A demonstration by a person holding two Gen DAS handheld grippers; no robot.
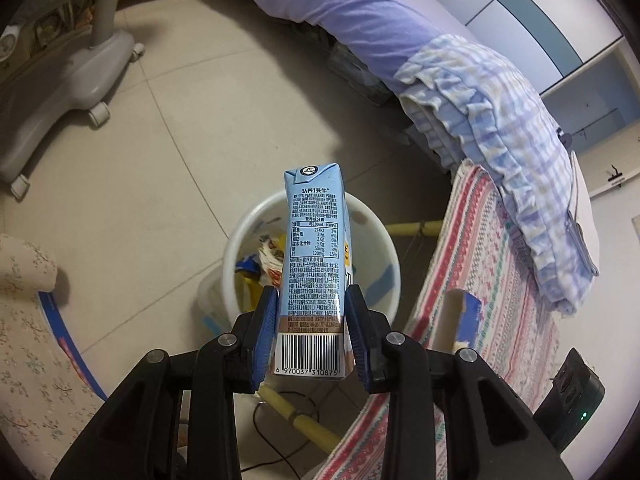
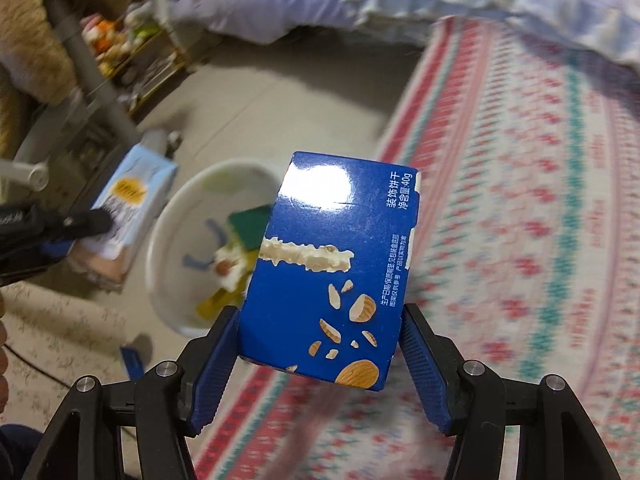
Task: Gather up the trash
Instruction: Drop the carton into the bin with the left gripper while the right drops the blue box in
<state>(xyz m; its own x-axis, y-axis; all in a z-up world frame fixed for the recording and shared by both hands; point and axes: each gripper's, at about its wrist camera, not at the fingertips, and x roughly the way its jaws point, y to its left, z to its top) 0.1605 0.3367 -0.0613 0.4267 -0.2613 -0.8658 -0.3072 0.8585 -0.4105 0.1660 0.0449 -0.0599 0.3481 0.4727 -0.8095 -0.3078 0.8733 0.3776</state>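
My left gripper point(image 1: 310, 300) is shut on a light blue milk carton point(image 1: 314, 256), held upright over the white waste bin point(image 1: 390, 252) on the floor. The bin holds several wrappers and scraps. In the right wrist view my right gripper point(image 2: 320, 320) is shut on a dark blue biscuit box point(image 2: 332, 264) with almond pictures, tilted, near the right rim of the same bin point(image 2: 172, 224). The left gripper point(image 2: 86, 222) with its carton point(image 2: 134, 200) shows at that view's left, beside the bin.
A patterned pink and teal cloth point(image 1: 492, 280) hangs to the right of the bin, with a checked blue blanket point(image 1: 500, 120) and purple bedding point(image 1: 352, 12) above. A grey wheeled chair base point(image 1: 68, 80) stands at the left. Yellow poles point(image 1: 304, 424) and a black cable lie near the bin.
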